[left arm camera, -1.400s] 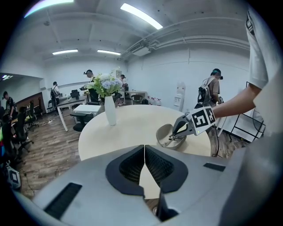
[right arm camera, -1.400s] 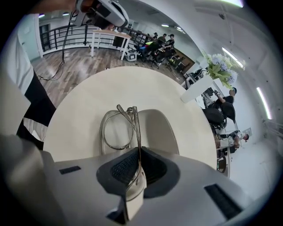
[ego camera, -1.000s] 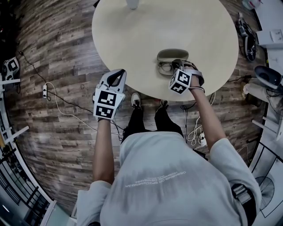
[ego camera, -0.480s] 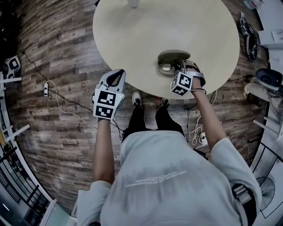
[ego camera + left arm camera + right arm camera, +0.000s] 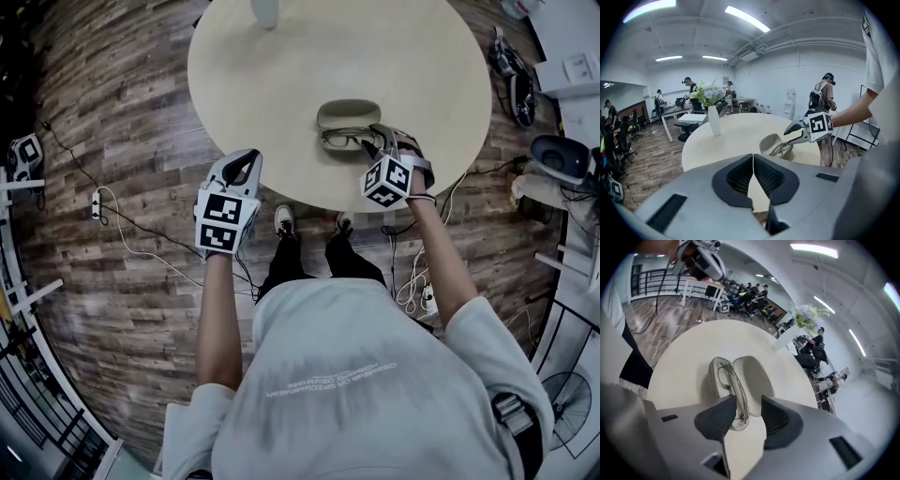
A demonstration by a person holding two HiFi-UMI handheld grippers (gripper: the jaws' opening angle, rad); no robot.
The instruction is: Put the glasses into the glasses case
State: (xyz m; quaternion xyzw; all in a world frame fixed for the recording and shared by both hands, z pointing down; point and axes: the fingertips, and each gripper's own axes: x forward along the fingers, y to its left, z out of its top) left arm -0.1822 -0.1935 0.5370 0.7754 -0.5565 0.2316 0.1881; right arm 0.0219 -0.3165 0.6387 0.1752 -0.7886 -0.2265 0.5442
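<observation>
Surface: round pale table (image 5: 281,66) on plank floor (image 5: 112,187) | left gripper (image 5: 753,157) at the table's near-left edge, jaws pressed together, empty | right gripper (image 5: 749,404) jaws parted around the near end of the glasses (image 5: 732,380) | glasses lie in the open case (image 5: 754,371), near-right | only the left gripper view shows the flower vase (image 5: 714,121) and far desks | jaw-to-frame contact unclear

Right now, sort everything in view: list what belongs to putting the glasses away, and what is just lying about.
Belongs to the job:
glasses, resting in the open case
glasses case, open
right tool, jaws apart over the glasses

Just lying about:
left tool, jaws together, held off the table
vase of flowers
floor cables
power strip
</observation>
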